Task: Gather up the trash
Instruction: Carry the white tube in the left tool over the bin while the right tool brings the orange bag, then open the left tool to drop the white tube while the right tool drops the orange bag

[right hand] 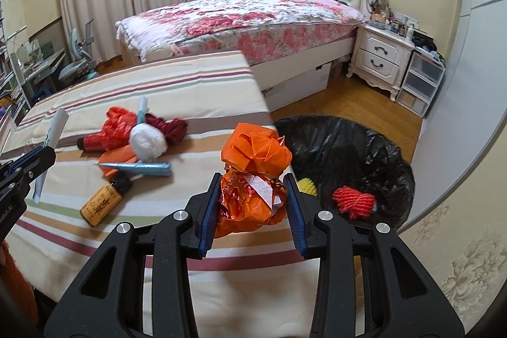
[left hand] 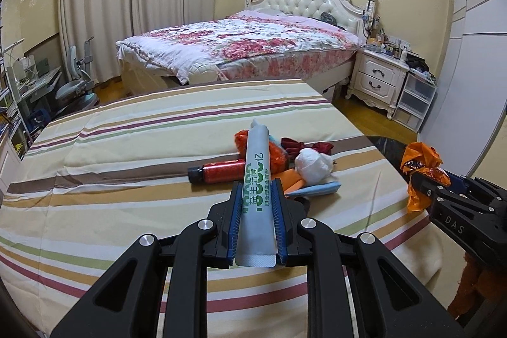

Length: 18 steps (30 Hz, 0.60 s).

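My left gripper is shut on a long grey sachet with green print, held above the striped table. My right gripper is shut on a crumpled orange plastic bag, held over the table's right edge. It also shows in the left wrist view. More trash lies on the table: a red bottle, a white paper ball, a red bag, a blue wrapper, a dark red scrap and a small amber bottle.
A bin lined with a black bag stands on the floor right of the table, with a red net and a yellow thing inside. A bed, a nightstand and a desk with chair stand behind.
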{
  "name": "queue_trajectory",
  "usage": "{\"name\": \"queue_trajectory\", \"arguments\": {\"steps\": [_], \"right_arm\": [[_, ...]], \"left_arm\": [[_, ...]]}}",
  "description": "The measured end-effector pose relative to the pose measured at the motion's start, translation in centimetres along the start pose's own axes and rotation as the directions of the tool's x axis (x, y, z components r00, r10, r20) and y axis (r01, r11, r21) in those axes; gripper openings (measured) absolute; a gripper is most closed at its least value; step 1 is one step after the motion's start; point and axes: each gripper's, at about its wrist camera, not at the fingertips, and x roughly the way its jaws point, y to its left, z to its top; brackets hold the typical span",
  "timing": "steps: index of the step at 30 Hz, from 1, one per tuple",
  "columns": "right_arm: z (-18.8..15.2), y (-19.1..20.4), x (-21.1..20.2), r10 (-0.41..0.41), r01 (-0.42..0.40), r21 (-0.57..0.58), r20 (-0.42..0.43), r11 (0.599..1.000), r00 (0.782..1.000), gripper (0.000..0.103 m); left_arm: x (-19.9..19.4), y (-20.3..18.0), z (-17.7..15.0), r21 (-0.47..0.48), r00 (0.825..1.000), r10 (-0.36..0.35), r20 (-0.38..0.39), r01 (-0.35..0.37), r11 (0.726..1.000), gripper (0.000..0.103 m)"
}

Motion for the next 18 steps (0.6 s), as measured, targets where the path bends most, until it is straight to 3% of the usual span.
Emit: {"name": "queue_trajectory", "arguments": {"steps": [11, 18], "right_arm": [[1.9, -5.6, 0.2, -0.103, 0.1, 0.072, 0.042, 0.992, 0.994, 0.037], [2.8, -8.8, 1.3, -0.141, 0.134, 0.123, 0.05, 0.983, 0.989, 0.038]], "left_arm": [[1.8, -7.2, 2.8, 0.101, 0.99, -0.134, 0.041, 0.129, 0.986, 0.02], [4.6, -11.6, 3.7, 0.155, 0.985, -0.174, 0.01, 0.171, 0.973, 0.02]]}}
